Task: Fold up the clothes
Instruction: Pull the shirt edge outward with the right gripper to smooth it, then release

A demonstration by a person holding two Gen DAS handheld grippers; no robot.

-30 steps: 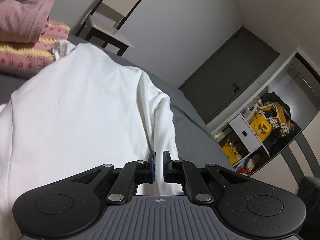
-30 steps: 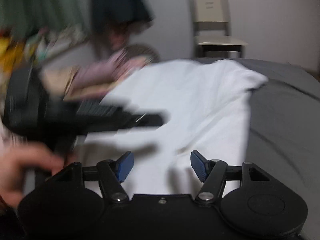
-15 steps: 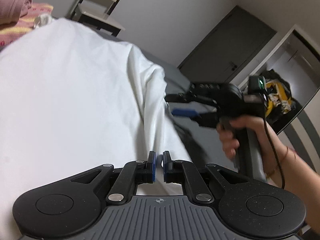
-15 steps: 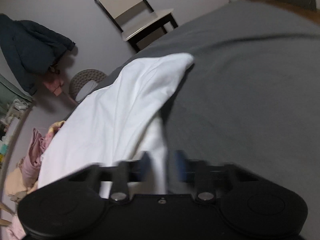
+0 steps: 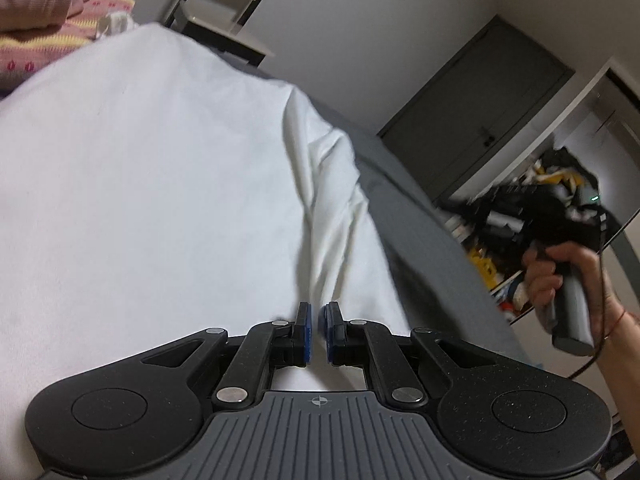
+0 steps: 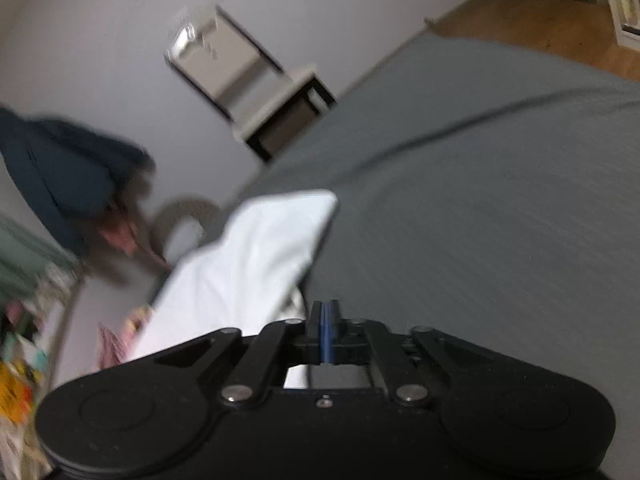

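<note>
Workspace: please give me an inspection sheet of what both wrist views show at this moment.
Surface: grey bed cover, mostly bare on the right.
Job's things: white garment spread on the bed, sleeve bunched near its edge.
Clutter: pink and striped clothes piled beyond the garment.
Grippers: left tool nearly shut with white cloth between its pads; right tool shut, whether it pinches cloth is unclear.
Cables: thin dark cord hanging from the right handle.
Surroundings: chair, dark door, cluttered shelf.

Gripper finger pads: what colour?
Blue, on both grippers; clearest on the left gripper in the left wrist view.
</note>
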